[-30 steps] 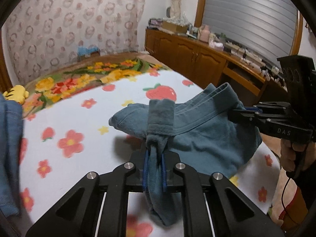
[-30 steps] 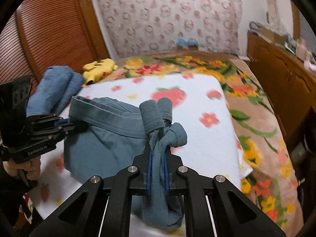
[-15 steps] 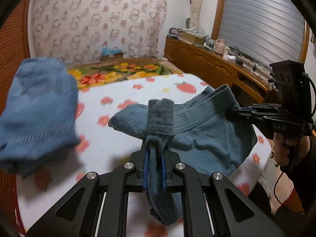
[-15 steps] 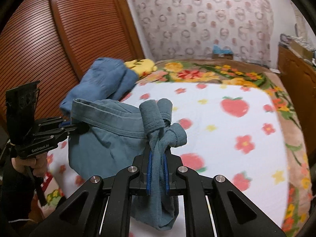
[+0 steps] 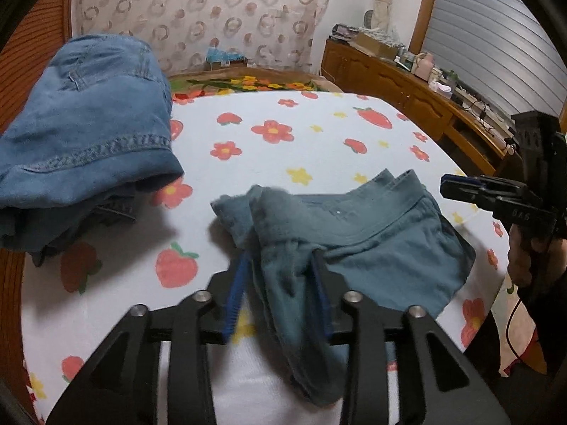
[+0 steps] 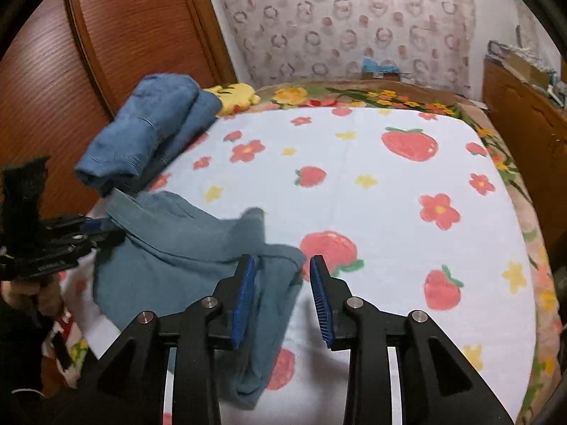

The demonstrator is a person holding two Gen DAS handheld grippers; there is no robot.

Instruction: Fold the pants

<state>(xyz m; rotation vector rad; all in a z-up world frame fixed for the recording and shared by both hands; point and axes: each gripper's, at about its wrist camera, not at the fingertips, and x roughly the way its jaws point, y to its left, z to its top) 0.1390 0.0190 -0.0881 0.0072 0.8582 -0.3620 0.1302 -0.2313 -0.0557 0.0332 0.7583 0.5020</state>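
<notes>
- The teal pants (image 5: 372, 244) lie bunched near the front edge of the bed, on a white blanket (image 5: 283, 148) printed with strawberries and flowers.
- Their waistband (image 5: 382, 205) runs across the top of the heap, with one corner standing up a little at the right.
- The left gripper (image 5: 280, 283) has its jaws spread wide; a fold of the pants hangs loosely between the two blue pads (image 5: 235, 294), and the pads do not pinch it.
- In the right wrist view the right gripper (image 6: 283, 294) is likewise spread wide, with one edge of the pants lying between its fingers and bare blanket showing beside it.
- In that same view the left gripper (image 6: 106, 233) sits at the waistband's end on the far left; whether it touches the cloth there is unclear.
- In the left wrist view the right gripper (image 5: 457, 186) hovers just beside the waistband's raised right corner, apart from it.
- A folded stack of blue denim jeans (image 5: 85, 134) rests at the blanket's left side, near the wooden louvred door (image 6: 106, 53).
- A yellow plush toy (image 6: 237, 95) lies behind the jeans.
- A wooden cabinet (image 5: 407, 95) with clutter on top runs along the right of the room.
</notes>
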